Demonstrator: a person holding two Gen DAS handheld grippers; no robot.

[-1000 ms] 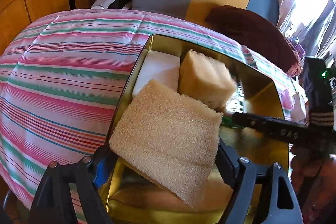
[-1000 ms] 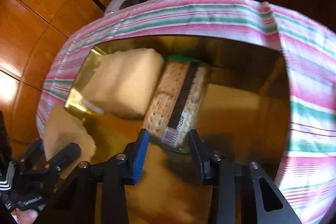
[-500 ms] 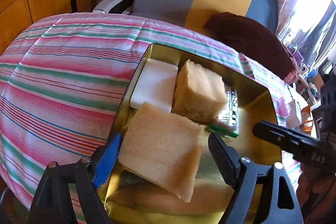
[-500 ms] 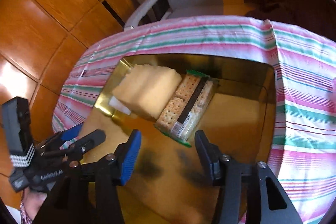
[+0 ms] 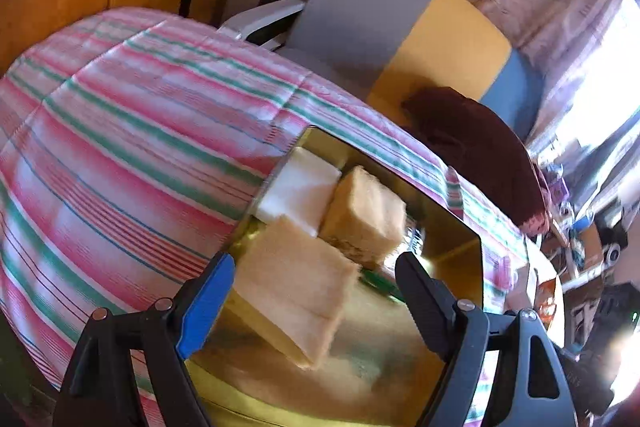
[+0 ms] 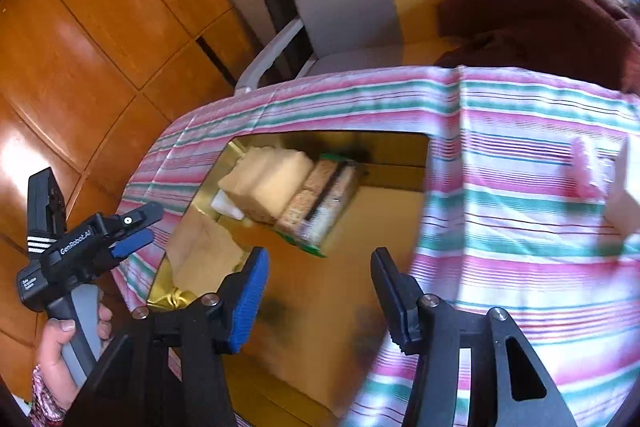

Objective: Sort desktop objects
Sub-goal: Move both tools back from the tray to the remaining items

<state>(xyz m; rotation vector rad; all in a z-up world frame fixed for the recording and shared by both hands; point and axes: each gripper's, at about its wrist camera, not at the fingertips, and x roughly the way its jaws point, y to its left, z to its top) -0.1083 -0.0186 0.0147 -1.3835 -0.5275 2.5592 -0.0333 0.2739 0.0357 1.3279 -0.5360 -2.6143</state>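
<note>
Both sets of jaws are standing wide and gripping nothing: the left gripper (image 5: pixel 310 291) is hanging over the near sponge (image 5: pixel 294 287) inside the gold tin (image 5: pixel 460 251), the right gripper (image 6: pixel 320 291) over its bare floor. Farther in, a second sponge (image 6: pixel 268 179) is touching the cracker packet (image 6: pixel 320 203). Striped cloth (image 6: pixel 520 163) is covering the counter around the tin's rim.

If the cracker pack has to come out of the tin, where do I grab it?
Grip the cracker pack across its narrow width near the free near end, coming from above with the right gripper, which is open. It lies long and slim, tilted against the tan sponge on one long side, so clamp where the end sticks out past the sponge. The tin floor beside it looks bare, giving finger room.
</note>
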